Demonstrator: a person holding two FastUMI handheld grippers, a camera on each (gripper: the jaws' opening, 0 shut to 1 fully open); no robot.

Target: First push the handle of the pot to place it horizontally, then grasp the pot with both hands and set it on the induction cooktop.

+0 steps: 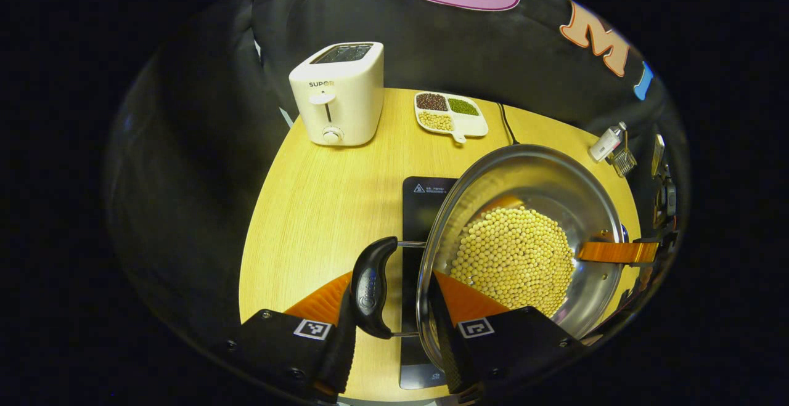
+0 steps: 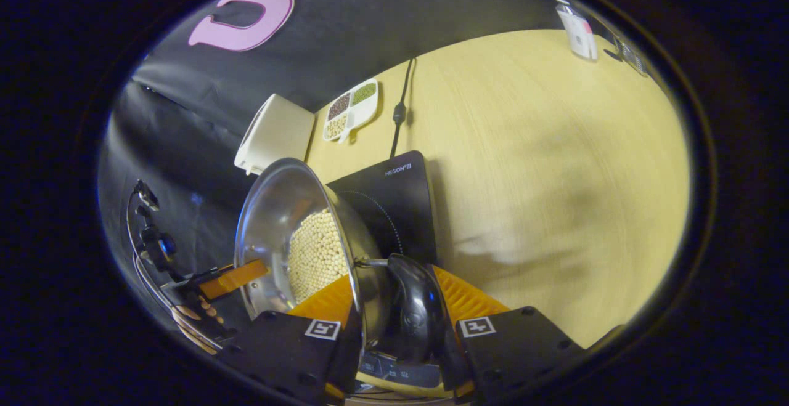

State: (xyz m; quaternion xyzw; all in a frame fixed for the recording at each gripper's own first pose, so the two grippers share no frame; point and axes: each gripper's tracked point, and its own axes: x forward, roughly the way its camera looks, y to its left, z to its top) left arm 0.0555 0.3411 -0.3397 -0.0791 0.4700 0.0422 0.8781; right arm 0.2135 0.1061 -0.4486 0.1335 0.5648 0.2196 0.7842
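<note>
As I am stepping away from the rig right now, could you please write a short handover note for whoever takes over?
Left gripper: shut on the pot, clamping the rim and one black handle.
Right gripper: shut on the opposite rim and handle.
The pot holds soybeans and sits over the induction cooktop; I cannot tell whether its base rests on it.
Done: handle push, apparently; two-handed grasp.
Left: confirm the pot is seated level on the cooktop, then open both grippers.

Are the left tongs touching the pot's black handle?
Touching. In the left gripper view, the left tongs close on the pot, one finger on its black handle and the other inside its rim.
</note>
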